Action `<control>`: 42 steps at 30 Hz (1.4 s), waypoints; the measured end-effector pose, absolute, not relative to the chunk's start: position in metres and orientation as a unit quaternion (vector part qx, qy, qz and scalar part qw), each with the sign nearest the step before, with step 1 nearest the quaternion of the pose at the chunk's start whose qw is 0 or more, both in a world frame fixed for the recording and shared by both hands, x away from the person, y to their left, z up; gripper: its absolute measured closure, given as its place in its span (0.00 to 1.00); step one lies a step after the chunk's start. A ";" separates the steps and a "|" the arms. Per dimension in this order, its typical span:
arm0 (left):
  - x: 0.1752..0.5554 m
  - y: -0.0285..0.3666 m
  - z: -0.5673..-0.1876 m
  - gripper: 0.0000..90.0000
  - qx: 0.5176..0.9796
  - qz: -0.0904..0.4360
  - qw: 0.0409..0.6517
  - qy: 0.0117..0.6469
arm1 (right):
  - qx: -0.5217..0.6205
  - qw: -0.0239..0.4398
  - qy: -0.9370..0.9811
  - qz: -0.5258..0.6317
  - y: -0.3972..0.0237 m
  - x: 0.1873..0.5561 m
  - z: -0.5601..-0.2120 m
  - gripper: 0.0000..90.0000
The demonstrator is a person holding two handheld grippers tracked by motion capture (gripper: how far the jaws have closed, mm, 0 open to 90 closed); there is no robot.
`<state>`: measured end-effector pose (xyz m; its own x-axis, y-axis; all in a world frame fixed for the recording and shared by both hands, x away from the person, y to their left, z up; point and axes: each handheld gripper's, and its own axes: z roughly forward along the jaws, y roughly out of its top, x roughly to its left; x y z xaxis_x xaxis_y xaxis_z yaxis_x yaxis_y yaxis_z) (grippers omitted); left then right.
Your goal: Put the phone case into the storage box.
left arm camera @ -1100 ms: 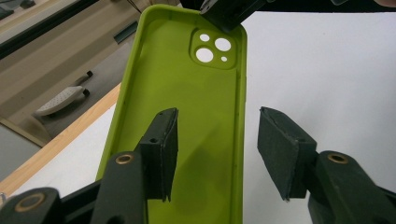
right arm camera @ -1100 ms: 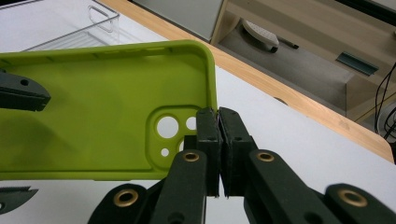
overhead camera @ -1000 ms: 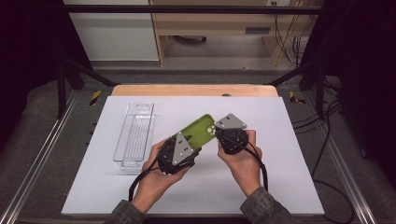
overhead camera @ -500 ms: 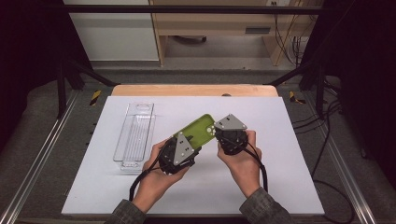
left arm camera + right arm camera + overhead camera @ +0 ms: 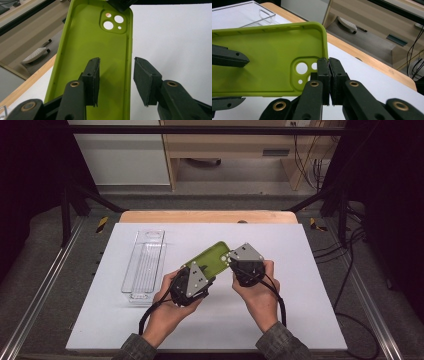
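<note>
Meanwhile, on the white desk [image 5: 310, 320], a clear phone case [image 5: 145, 265] is lying flat, well off to the left of both sets of jaws. Just right of it, the person's left hand [image 5: 167, 312] is holding the left gripper [image 5: 212, 279] low over the desk. In the left gripper view its jaws are standing apart, one pad inside the green phone case [image 5: 100, 47] and the other outside its right side wall, so that the wall is running between them without being squeezed. The green case is being held up off the desk, tilted, its hollow side with the camera cut-outs [image 5: 303, 68] facing the cameras, stretching from the left jaws across to the right ones. Farther right, the right hand [image 5: 260, 292] is gripping the right gripper [image 5: 231, 262], whose jaws are pressed together on the case's end wall, right beside the camera cut-outs. Beyond the right jaws, the desk's wooden edge [image 5: 367, 60] is showing.
</note>
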<state>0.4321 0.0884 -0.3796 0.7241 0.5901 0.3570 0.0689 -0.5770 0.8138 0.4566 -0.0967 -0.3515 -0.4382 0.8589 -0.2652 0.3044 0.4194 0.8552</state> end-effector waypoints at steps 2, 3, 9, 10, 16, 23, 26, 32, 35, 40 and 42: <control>0.432 0.088 -0.380 0.62 0.831 0.314 0.415 0.197 | 0.382 0.371 0.758 0.378 -0.096 0.456 -0.351 0.98; 0.432 0.087 -0.380 0.62 0.831 0.313 0.416 0.197 | 0.381 0.373 0.758 0.377 -0.095 0.455 -0.351 0.98; 0.430 0.083 -0.378 0.63 0.832 0.313 0.415 0.191 | 0.376 0.382 0.756 0.376 -0.093 0.454 -0.351 0.98; 0.430 0.083 -0.378 0.63 0.832 0.313 0.417 0.192 | 0.376 0.383 0.756 0.375 -0.093 0.453 -0.351 0.98; 0.430 0.079 -0.376 0.65 0.834 0.312 0.416 0.186 | 0.374 0.384 0.756 0.376 -0.092 0.453 -0.353 0.98; 0.429 0.074 -0.376 0.67 0.835 0.313 0.414 0.182 | 0.375 0.381 0.757 0.376 -0.090 0.453 -0.353 0.98; 0.429 0.072 -0.376 0.68 0.837 0.315 0.410 0.178 | 0.375 0.378 0.758 0.377 -0.089 0.453 -0.354 0.98; 0.428 0.070 -0.377 0.70 0.840 0.319 0.404 0.172 | 0.375 0.374 0.760 0.378 -0.089 0.454 -0.354 0.98; 0.428 0.069 -0.377 0.70 0.840 0.320 0.403 0.170 | 0.376 0.371 0.761 0.378 -0.089 0.455 -0.354 0.98; 0.428 0.068 -0.377 0.71 0.843 0.322 0.397 0.167 | 0.376 0.370 0.762 0.376 -0.089 0.455 -0.354 0.98; 0.428 0.068 -0.377 0.72 0.844 0.322 0.394 0.166 | 0.377 0.369 0.762 0.375 -0.088 0.456 -0.353 0.98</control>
<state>0.4278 0.0678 -0.3774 0.7369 0.5349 0.4134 0.0261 -0.6335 0.7733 0.4558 -0.0885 -0.3529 -0.4430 0.8518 -0.2796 0.2972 0.4338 0.8506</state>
